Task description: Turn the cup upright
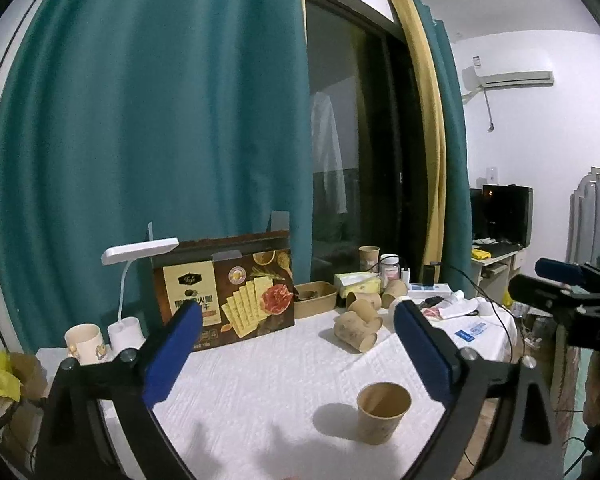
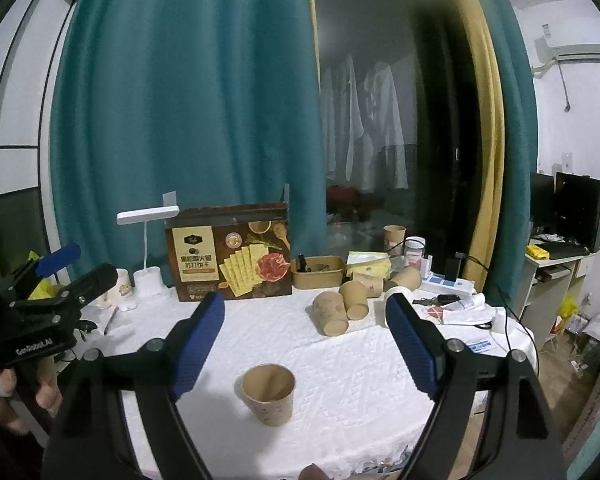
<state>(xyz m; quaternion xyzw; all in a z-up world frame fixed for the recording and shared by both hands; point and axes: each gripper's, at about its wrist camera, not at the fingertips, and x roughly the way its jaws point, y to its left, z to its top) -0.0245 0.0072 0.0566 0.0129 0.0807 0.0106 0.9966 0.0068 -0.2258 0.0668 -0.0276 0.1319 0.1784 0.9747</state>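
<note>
A brown paper cup (image 1: 383, 412) (image 2: 269, 394) stands upright, mouth up, on the white tablecloth (image 1: 268, 384) (image 2: 340, 364) near the front edge. My left gripper (image 1: 298, 312) is open, its blue pads wide apart, raised above the cloth with nothing between them; the cup sits low and to the right of its middle. My right gripper (image 2: 305, 304) is also open and empty, held above and behind the cup. Each gripper shows at the edge of the other's view: the right gripper (image 1: 560, 280) and the left gripper (image 2: 64, 272).
Several more paper cups (image 1: 358, 326) (image 2: 340, 308) lie on their sides further back. Behind them stand a cracker box (image 1: 224, 292) (image 2: 230, 256), a brown tray (image 2: 318, 272), a tissue pack (image 2: 368, 264), a white lamp (image 1: 140, 252), a mug (image 1: 84, 342) and cables at the right.
</note>
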